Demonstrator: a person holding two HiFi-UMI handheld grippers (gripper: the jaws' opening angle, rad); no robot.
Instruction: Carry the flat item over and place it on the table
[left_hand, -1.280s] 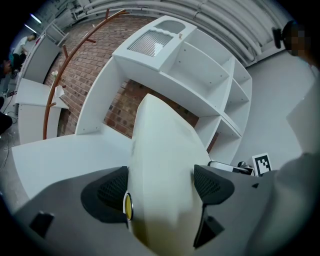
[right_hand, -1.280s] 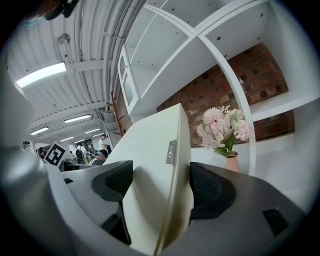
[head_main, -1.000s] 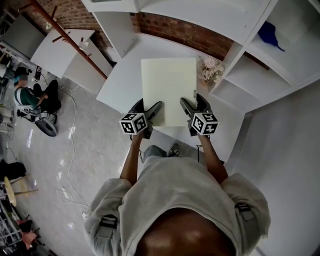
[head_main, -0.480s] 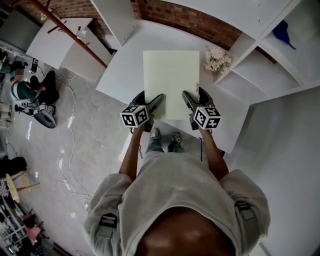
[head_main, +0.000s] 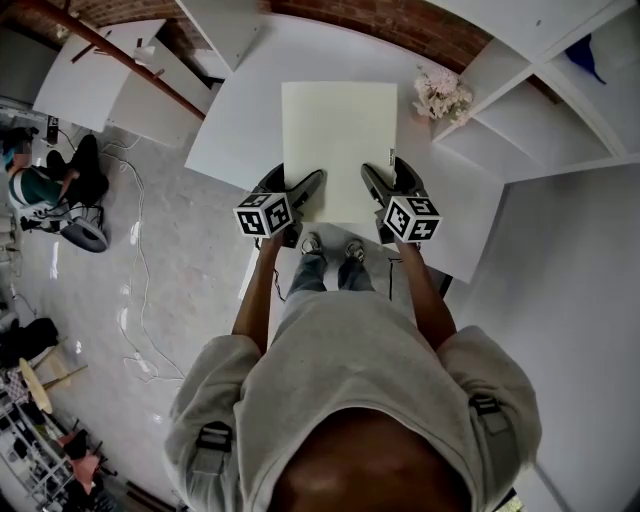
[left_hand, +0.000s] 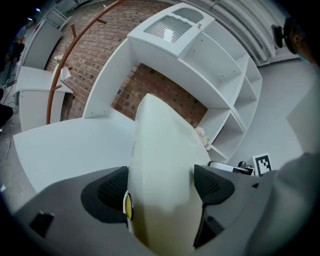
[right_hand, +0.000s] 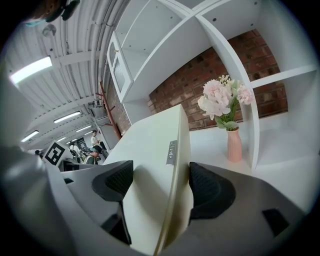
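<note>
A pale cream flat rectangular panel is held over the white counter. The left claw and the right claw are each clamped on its near edge. Pink flowers in a pink vase stand on the counter beside the panel's far right corner.

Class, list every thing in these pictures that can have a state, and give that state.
cream panel: held level over the table, gripped at its near edge.
left gripper: shut on the cream panel.
right gripper: shut on the cream panel.
vase: upright on the table, holding flowers.
</note>
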